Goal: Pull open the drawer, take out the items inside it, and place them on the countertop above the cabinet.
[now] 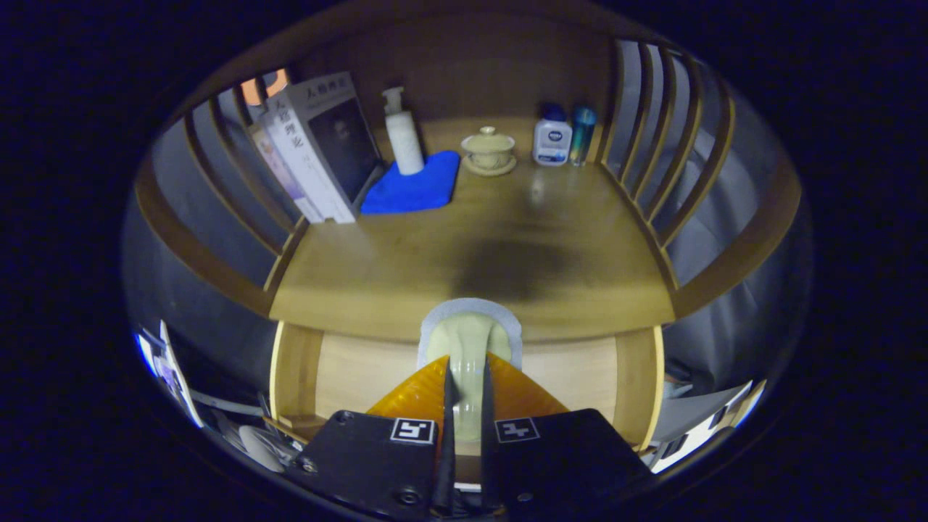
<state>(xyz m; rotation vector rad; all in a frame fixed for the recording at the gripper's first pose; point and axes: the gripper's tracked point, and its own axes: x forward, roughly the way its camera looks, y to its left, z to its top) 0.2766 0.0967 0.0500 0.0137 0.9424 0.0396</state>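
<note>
Between your fingers (464,395), which stand narrowly apart, you have a pale cream-green item (467,344) with a rounded top and a slimmer stem running down into the gap; both fingers appear to press its stem. It is ringed by a pale grey rim, and you cannot tell what kind of thing it is. It sits at the near edge of the wooden worktop (580,290), in front of the light wooden drawer front (362,377) below that edge.

At the worktop's far left corner, leaning books (319,145) stand against the slatted side rail (217,196). Beside them a folded blue cloth (413,185) carries a white pump bottle (403,134). Along the far edge, near the middle, a lidded cream cup on a saucer (489,151) is closed, so its contents are hidden from you. Toward the far right corner a white bottle with a blue cap (552,138) stands just beside a teal can (582,134).
</note>
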